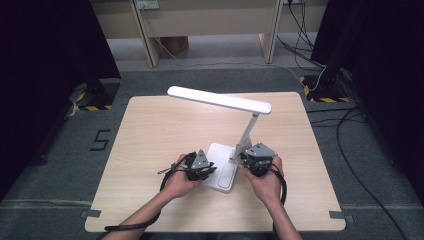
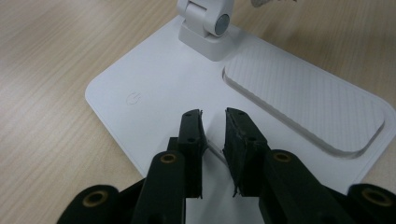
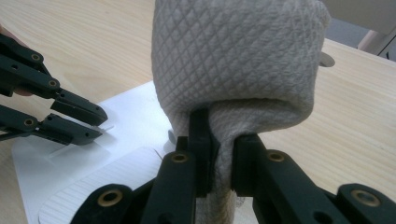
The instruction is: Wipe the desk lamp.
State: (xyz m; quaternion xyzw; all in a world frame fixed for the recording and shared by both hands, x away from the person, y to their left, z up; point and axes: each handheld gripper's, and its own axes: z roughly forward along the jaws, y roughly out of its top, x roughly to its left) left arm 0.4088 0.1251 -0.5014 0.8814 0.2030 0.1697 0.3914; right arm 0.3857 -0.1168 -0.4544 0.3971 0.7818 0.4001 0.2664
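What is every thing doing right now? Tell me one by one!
Lamp: upright on the table, its bar looks lit.
Lamp base: flat on the table.
Cloth: bunched, pinched in the right gripper.
Left gripper: jaws slightly apart over the base, holding nothing.

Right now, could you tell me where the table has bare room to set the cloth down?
The table is bare left of the lamp base, out to the left edge, and also right of the right gripper toward the right edge. It is crowded at the near centre, where the left gripper, the base and the held cloth meet.
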